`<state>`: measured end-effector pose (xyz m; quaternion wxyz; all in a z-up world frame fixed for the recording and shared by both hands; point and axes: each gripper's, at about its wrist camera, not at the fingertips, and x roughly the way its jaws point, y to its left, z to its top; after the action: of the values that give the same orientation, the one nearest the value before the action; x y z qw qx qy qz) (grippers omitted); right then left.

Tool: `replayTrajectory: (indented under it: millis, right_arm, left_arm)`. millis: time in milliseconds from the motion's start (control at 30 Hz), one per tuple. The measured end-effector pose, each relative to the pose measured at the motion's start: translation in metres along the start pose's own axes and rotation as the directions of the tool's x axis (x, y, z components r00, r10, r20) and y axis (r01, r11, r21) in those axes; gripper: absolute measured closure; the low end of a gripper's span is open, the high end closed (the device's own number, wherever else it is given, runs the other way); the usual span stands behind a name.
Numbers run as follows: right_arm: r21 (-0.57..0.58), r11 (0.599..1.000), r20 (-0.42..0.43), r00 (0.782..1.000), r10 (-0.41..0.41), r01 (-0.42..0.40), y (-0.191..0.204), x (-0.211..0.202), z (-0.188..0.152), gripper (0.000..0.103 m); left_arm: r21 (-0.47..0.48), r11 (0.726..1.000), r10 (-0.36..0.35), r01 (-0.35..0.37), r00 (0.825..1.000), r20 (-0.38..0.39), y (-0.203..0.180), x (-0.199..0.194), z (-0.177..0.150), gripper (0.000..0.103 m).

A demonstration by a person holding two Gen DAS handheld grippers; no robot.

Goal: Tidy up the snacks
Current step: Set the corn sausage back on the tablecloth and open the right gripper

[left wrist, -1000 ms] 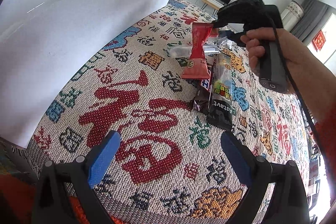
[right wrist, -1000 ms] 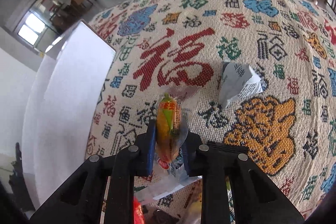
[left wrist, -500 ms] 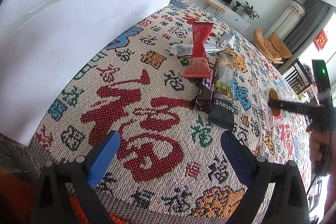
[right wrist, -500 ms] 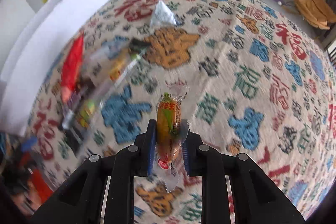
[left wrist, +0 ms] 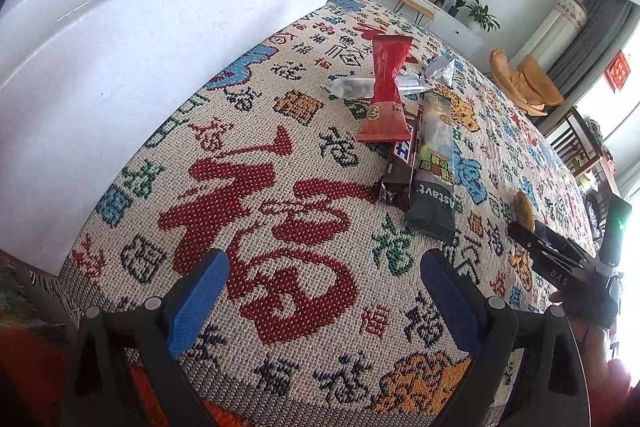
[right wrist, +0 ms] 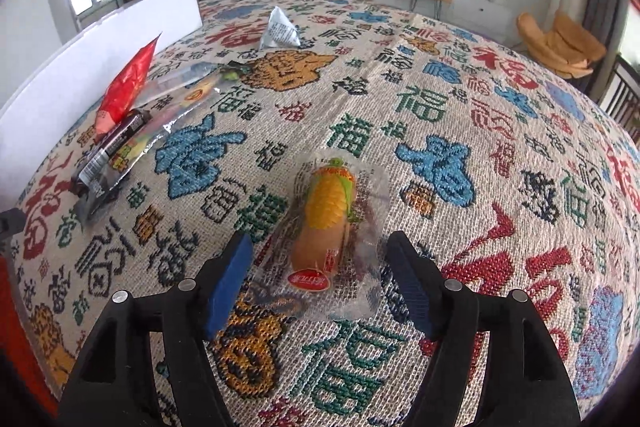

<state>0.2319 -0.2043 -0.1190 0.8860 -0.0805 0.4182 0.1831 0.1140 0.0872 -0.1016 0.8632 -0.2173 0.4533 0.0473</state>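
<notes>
Right wrist view: the right gripper (right wrist: 316, 279) is sitting lowest in frame, its jaws opening and standing apart on either side of the corn sausage packet (right wrist: 326, 223).
Packet: it is lying flat on the patterned cloth (right wrist: 460, 99), between the blue pads but touching neither, so nothing is pinching it now.
Landmark: taking the snack pile (right wrist: 120, 143) as reference, the packet is resting well apart from it, off to the right across the cloth.
Pile contents: a red wrapper (right wrist: 126, 87) is leaning over a dark chocolate bar (right wrist: 116, 143) and a clear-fronted packet (right wrist: 176, 111); a silver pouch (right wrist: 280, 31) is sitting beyond the pile, farther from the camera.
White board (right wrist: 100, 63): it is standing just behind the pile, along the cloth's far left edge.
Left gripper (left wrist: 324, 303): in the left wrist view its jaws are spread wide with nothing between them, hovering over the big red character in front of the pile.
Step in hand: judging by the layout, this is a release that is starting a separate spot for this snack.
Doing it well: the fingers should be lifting straight away with the jaws wide, so the crinkly film is not catching a pad and dragging the packet askew.
</notes>
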Motion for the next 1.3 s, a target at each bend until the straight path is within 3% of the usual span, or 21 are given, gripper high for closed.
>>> replayTrajectory:
  millis: [1300]
  right_arm:
    - [-0.003,1.000,0.001,1.000,-0.005,0.005,0.0031,-0.0003,-0.0009,0.026]
  left_arm:
    - [0.011,0.999,-0.030,0.030,0.999,-0.021,-0.0032,0.0053,0.0014,0.007]
